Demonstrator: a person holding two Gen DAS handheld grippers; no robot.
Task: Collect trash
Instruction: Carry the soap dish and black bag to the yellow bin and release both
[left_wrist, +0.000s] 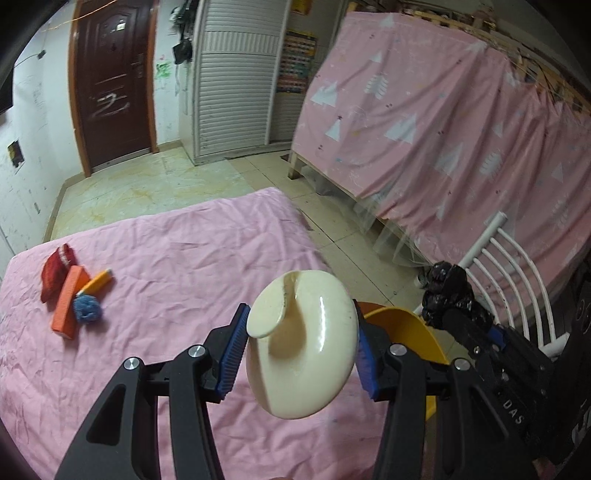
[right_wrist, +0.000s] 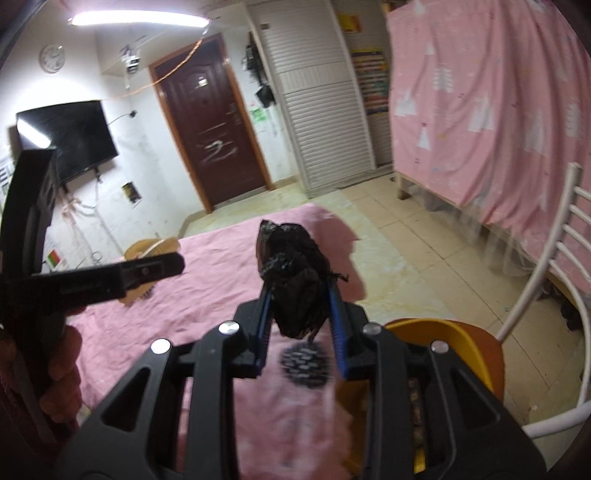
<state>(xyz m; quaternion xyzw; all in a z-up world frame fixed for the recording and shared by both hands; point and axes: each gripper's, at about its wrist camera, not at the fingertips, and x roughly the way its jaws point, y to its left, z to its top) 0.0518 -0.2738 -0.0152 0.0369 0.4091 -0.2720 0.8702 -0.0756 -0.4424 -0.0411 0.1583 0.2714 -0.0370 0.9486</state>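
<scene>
Shell (left_wrist: 303, 350) between left tongs (left_wrist: 301, 354), lifted

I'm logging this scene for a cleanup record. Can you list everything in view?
cream spiral object: 1, held in left gripper
black crumpled bag: 1, held in right gripper
yellow bin: 1, right of table
red pouch: 1, table far left
orange block: 1, beside pouch
orange pen: 1, by block
blue yarn ball: 1, by block
pink tablecloth: 1
white chair: 1, right
television: 1, wall
left gripper: shut
right gripper: shut
</scene>
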